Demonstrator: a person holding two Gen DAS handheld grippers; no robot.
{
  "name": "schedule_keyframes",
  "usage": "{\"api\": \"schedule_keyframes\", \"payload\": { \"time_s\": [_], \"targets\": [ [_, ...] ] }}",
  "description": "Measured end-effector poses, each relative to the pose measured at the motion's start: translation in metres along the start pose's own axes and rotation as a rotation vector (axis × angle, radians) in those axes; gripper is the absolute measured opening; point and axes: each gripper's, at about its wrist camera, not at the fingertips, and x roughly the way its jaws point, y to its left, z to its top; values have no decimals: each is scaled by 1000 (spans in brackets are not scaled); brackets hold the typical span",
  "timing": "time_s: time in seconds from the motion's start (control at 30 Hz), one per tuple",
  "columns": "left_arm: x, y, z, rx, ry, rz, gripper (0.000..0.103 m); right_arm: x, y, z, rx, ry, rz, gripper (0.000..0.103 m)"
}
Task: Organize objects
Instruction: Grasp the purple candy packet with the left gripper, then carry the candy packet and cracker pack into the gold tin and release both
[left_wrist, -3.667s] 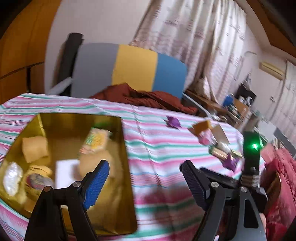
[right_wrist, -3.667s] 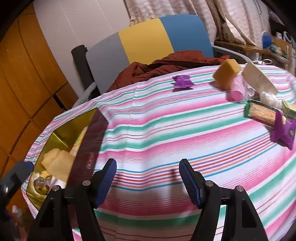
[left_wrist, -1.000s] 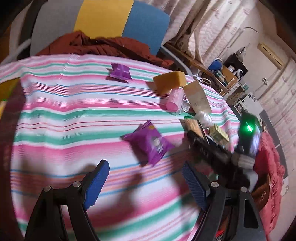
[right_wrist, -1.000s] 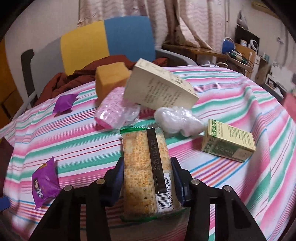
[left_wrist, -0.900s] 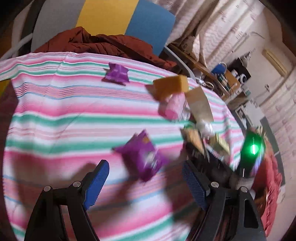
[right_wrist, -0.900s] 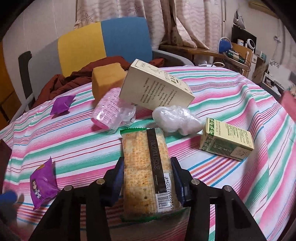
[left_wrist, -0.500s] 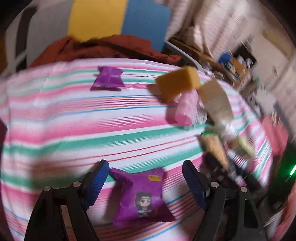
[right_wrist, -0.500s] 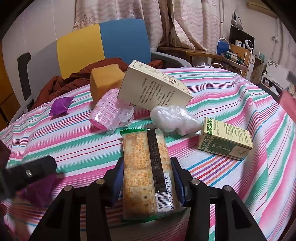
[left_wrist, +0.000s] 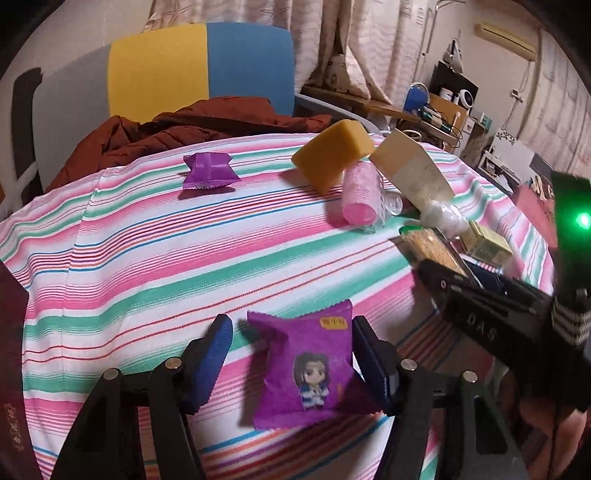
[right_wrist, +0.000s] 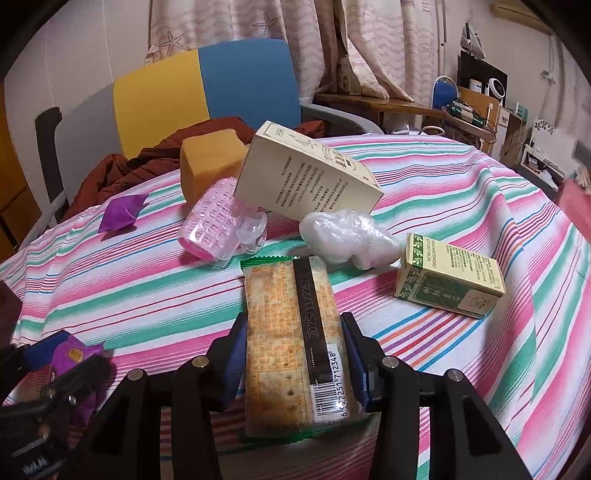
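Observation:
A purple snack packet (left_wrist: 303, 365) with a cartoon figure lies flat on the striped tablecloth (left_wrist: 166, 258). My left gripper (left_wrist: 290, 322) straddles it and its jaws are closing. The right pad meets the packet's edge, while a gap remains at the left pad. In the right wrist view the same packet (right_wrist: 72, 354) and left gripper (right_wrist: 55, 362) show at the lower left. My right gripper (right_wrist: 293, 319) is shut on a long cracker packet (right_wrist: 284, 302) in clear wrap with a green edge, which rests on the cloth.
Farther back lie a second purple packet (left_wrist: 210, 170), a yellow sponge block (left_wrist: 332, 151), a pink roll (right_wrist: 210, 229), a beige box (right_wrist: 306, 173), a white plastic bundle (right_wrist: 347, 236) and a green box (right_wrist: 447, 280). A chair with a reddish-brown jacket (left_wrist: 184, 129) stands behind the table.
My left gripper has come down over the purple packet, rolled level, and its jaws have narrowed around it. The right gripper has stayed still, shut on the cracker packet.

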Motion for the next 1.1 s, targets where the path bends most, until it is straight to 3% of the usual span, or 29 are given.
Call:
{"api": "schedule_keyframes", "payload": {
  "time_s": [0.1,0.23,0.33,0.93,1.1],
  "targets": [
    [-2,-1,-4,24,-2,-6,66,-1,1,1,-4,-1,-6,49],
    [-6,4,-9,27,-21,6,52,-1,2,1,-7,-5,-6,48],
    [-13,11,-14,-2,-38,-23,47,-3,3,0,-14,-14,3,48],
    [-43,29,-43,-52,-99,-42,47,-36,27,-27,-18,-57,101,48],
    [-48,37,-47,-86,-103,-62,47,-42,36,-41,37,-16,163,48]
  ]
}}
